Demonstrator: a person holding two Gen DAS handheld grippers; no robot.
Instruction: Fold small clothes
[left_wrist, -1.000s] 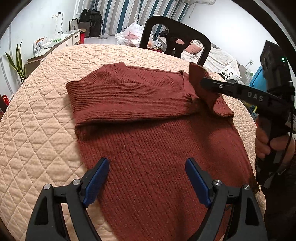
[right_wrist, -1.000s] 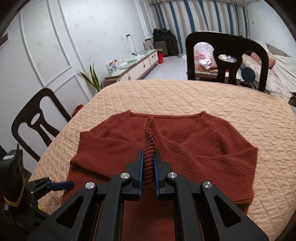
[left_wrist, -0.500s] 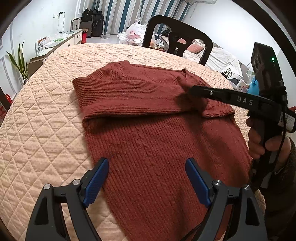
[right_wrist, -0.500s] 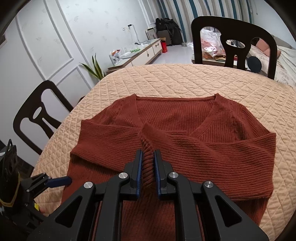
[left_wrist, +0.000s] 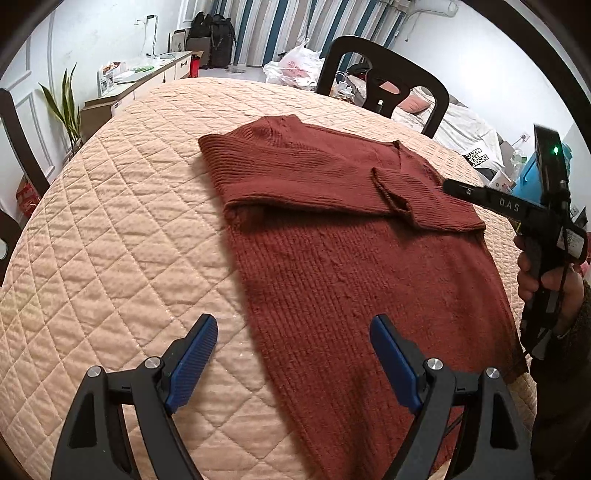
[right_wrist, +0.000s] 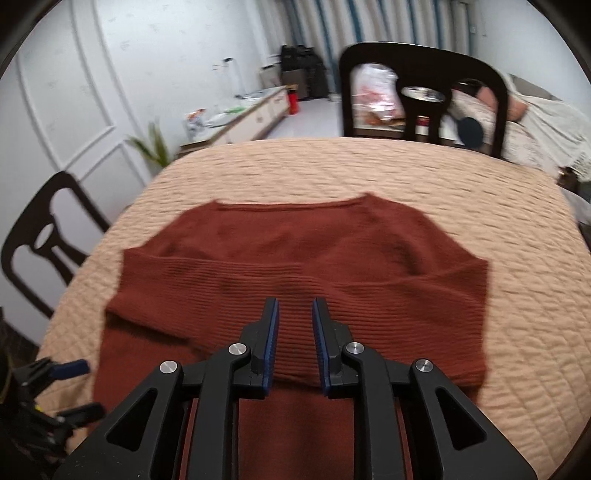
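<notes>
A rust-red knit sweater lies flat on the quilted peach table cover, both sleeves folded across its chest. The right sleeve's cuff rests loose on the chest. My right gripper hovers just above the folded sleeves; its jaws are opening and nothing is pinched between them. In the left wrist view the right gripper sits off the sweater's right side, a hand around its handle. My left gripper stands wide open over the sweater's lower left edge, holding nothing.
A black chair stands at the far side of the round table, and another chair at its left. Behind are a low cabinet, a potted plant and a bed.
The right gripper has let go of the sleeve cuff, which it held up before; the cuff now lies on the chest. Its jaws have parted. The left gripper has shifted sideways, still open.
</notes>
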